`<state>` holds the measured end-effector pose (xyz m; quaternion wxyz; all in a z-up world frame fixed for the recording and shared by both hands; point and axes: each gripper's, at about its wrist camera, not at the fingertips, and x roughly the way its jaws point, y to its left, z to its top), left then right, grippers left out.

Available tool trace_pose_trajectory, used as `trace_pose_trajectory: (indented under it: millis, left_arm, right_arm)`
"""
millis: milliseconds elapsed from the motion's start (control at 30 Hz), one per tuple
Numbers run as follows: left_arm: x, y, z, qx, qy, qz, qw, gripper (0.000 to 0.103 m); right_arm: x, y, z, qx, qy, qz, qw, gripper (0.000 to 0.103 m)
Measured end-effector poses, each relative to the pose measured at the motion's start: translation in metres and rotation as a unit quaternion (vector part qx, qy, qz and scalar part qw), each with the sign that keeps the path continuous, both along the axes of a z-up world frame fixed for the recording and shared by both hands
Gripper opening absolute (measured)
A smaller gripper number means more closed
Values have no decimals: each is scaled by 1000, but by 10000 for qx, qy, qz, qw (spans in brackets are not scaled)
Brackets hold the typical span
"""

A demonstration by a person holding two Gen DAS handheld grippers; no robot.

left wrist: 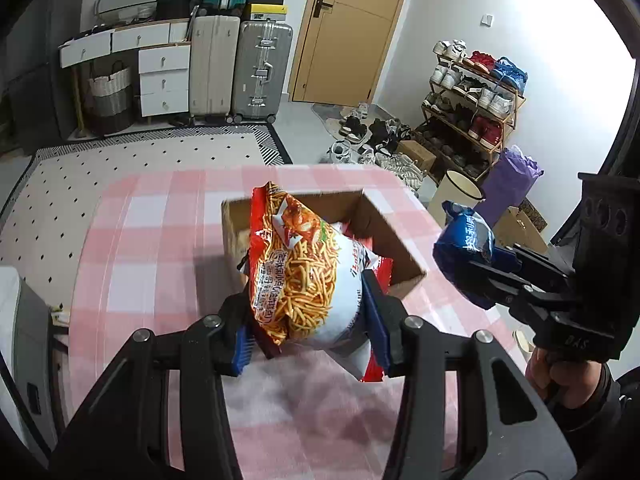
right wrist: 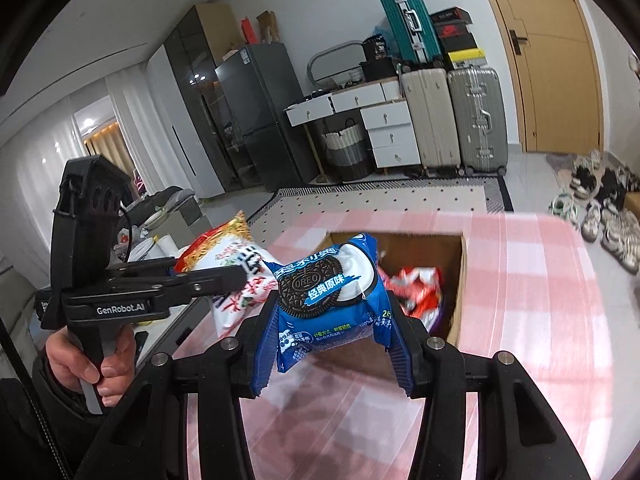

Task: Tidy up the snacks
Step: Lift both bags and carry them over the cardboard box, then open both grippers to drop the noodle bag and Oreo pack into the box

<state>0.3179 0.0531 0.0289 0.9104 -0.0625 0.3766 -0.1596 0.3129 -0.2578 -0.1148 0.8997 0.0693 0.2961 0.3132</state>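
My left gripper [left wrist: 310,334] is shut on a red and white bag of noodle-stick snacks [left wrist: 304,276] and holds it above the near side of an open cardboard box [left wrist: 380,222] on the pink checked tablecloth [left wrist: 152,256]. My right gripper [right wrist: 332,350] is shut on a blue Oreo packet [right wrist: 328,300], held above the table in front of the box [right wrist: 460,280]. The box holds red and white snack packets [right wrist: 416,292]. The right gripper with the Oreo packet [left wrist: 466,246] shows in the left wrist view, right of the box. The left gripper's snack bag [right wrist: 236,264] shows left of the Oreo packet.
Beyond the table's far edge lie a dotted rug [left wrist: 140,168], suitcases [left wrist: 260,72], white drawers [left wrist: 164,80] and a wooden door [left wrist: 352,28]. A shoe rack [left wrist: 476,100], loose shoes and a white bin [left wrist: 460,192] stand to the right. A dark fridge [right wrist: 260,112] stands at the left.
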Motion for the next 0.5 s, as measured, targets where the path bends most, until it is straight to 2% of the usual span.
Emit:
trace_pose_trajectory:
  millis: [267, 500]
  left_arm:
    - [54, -9, 22, 88, -3, -17, 10000, 44]
    - [104, -16, 18, 254, 139, -52, 9996, 44]
  right_arm:
    - [39, 15, 26, -276, -86, -31, 9996, 49]
    - [74, 16, 30, -288, 23, -210, 9994, 49]
